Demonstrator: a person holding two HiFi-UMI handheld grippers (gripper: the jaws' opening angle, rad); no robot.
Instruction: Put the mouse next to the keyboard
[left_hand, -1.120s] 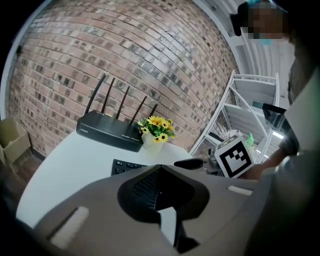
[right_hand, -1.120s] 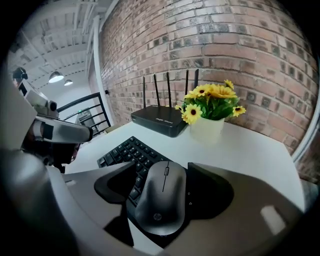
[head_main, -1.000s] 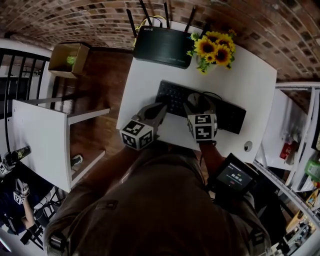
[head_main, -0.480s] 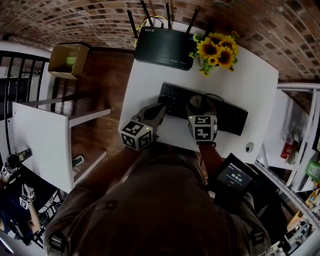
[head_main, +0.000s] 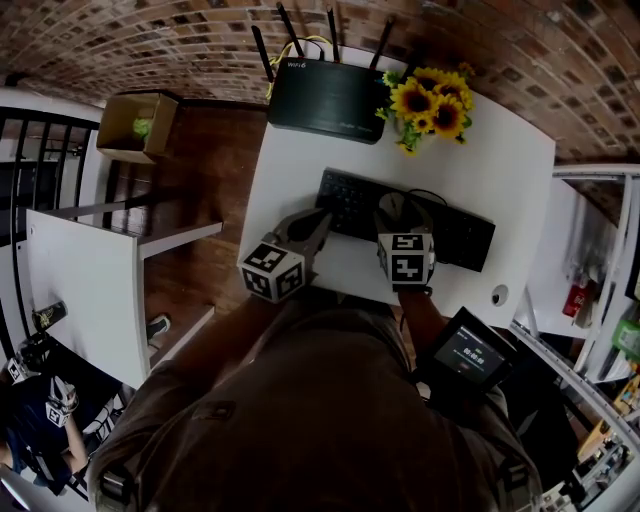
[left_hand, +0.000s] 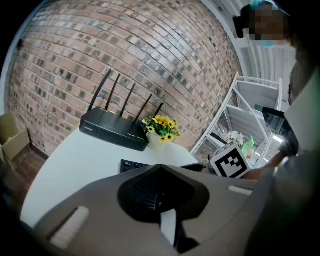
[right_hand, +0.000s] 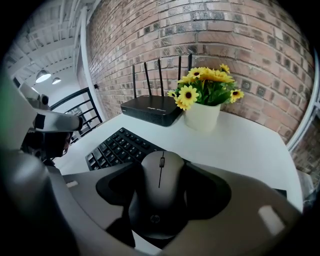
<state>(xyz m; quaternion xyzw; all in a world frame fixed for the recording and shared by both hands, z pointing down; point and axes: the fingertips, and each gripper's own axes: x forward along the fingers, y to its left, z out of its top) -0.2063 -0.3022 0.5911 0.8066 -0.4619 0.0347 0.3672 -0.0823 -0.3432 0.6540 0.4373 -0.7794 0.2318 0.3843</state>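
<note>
A grey mouse (right_hand: 160, 195) lies on the black keyboard (right_hand: 117, 147), between the jaws of my right gripper (right_hand: 162, 172). Those jaws are closing, and dark gaps still show on both sides of the mouse. In the head view the right gripper (head_main: 400, 212) hangs over the middle of the keyboard (head_main: 350, 200), with the mouse (head_main: 392, 207) partly hidden under it. My left gripper (head_main: 318, 222) hovers at the keyboard's near left end. In the left gripper view its jaws (left_hand: 161, 172) stand together with nothing between them, and a strip of keyboard (left_hand: 131, 165) shows beyond.
A black router (head_main: 325, 95) and a pot of sunflowers (head_main: 430, 100) stand at the back of the white table (head_main: 500, 170). A small round disc (head_main: 497, 293) lies near the front right edge. A white shelf unit (head_main: 80, 280) and a cardboard box (head_main: 135, 120) stand to the left.
</note>
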